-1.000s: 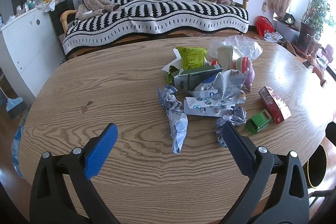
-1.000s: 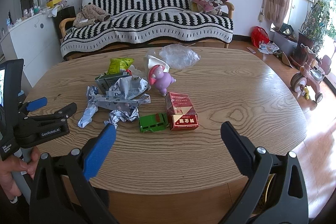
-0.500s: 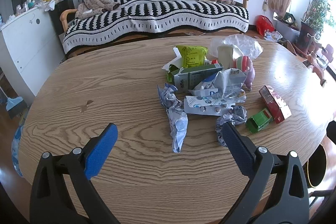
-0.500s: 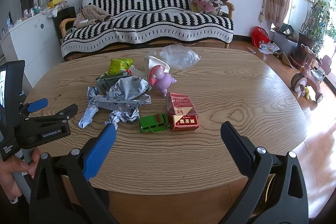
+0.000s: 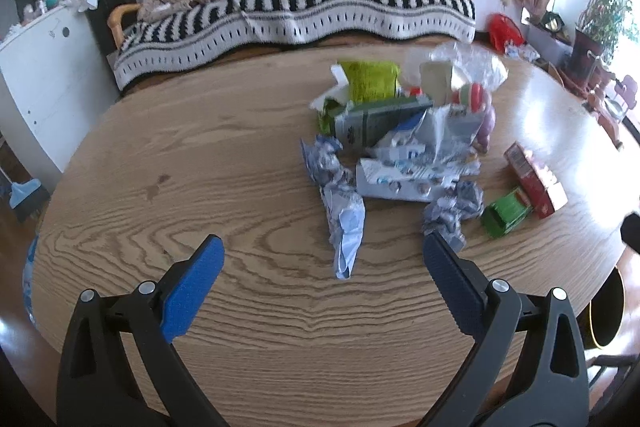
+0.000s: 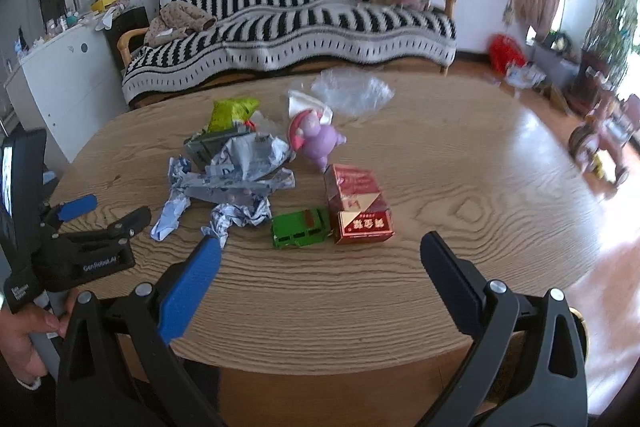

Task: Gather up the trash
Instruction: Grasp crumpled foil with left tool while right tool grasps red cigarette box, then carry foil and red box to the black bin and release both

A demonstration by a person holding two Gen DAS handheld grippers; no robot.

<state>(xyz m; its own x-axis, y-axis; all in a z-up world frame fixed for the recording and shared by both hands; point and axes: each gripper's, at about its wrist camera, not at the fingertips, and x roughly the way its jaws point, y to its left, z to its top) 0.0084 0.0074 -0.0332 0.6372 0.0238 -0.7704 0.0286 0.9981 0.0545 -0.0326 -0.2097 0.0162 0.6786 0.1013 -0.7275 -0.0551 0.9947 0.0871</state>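
Note:
A heap of trash lies on the oval wooden table (image 5: 200,187): crumpled blue-white wrappers (image 5: 344,203) (image 6: 236,217), a pill blister sheet (image 5: 396,183), a grey-green carton (image 5: 376,119), a yellow-green snack bag (image 5: 372,79) (image 6: 232,111) and a clear plastic bag (image 6: 352,93). My left gripper (image 5: 322,247) hangs open just short of the nearest wrapper, nothing between its fingers. My right gripper (image 6: 320,247) is open over the table's near edge, in front of the green toy truck (image 6: 300,233) and red box (image 6: 358,209). The left gripper (image 6: 80,219) also shows in the right wrist view, held by a hand (image 6: 24,343).
A pink-purple toy figure (image 6: 316,141) stands behind the red box (image 5: 534,179). A striped sofa (image 5: 300,7) sits beyond the table, a white cabinet (image 5: 40,67) at the left, plants and a child's tricycle (image 6: 600,143) at the right. A dark bin (image 5: 608,311) stands below the table's right edge.
Both grippers have stayed open and crept slightly toward the trash heap. Nothing on the table has moved.

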